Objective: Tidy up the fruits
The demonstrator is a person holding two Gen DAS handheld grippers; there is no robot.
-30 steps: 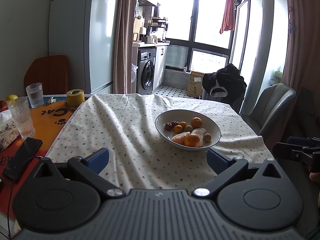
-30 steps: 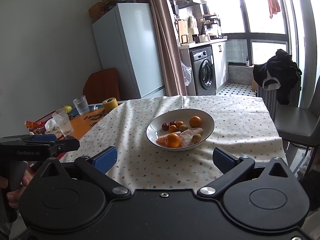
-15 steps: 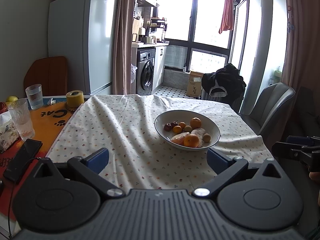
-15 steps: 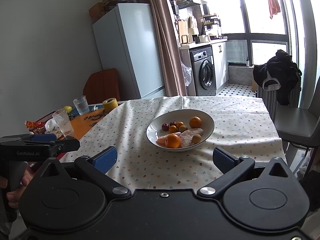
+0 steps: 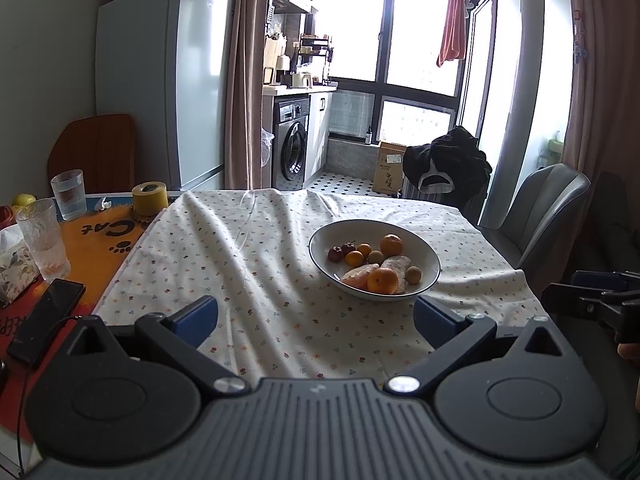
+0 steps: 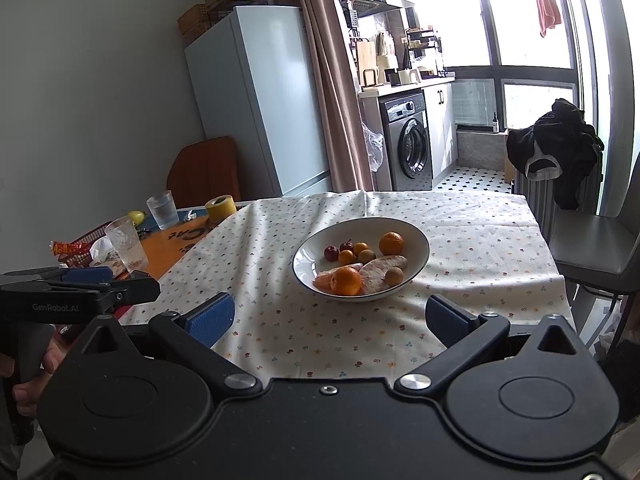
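Observation:
A white bowl (image 5: 324,240) (image 6: 308,258) stands on the flowered tablecloth (image 5: 248,264) (image 6: 472,236), right of centre. It holds several fruits: oranges (image 5: 382,280) (image 6: 346,280), small red fruits (image 5: 335,254) (image 6: 330,253), brownish round ones and pale long pieces. My left gripper (image 5: 316,316) hovers open near the front table edge, short of the bowl, with nothing between its fingers. My right gripper (image 6: 330,318) is also open and empty, just in front of the bowl. Each gripper shows at the edge of the other's view.
To the left on an orange mat (image 5: 100,240) are two glasses (image 5: 44,236) (image 6: 162,210), a yellow tape roll (image 5: 150,198) (image 6: 221,206), a phone (image 5: 46,320) and a tissue box (image 5: 12,264). A grey chair (image 5: 536,216) (image 6: 592,252) stands at the right.
Both grippers have stayed nearly still; the left view has drifted very slightly. The bowl and fruits have not moved.

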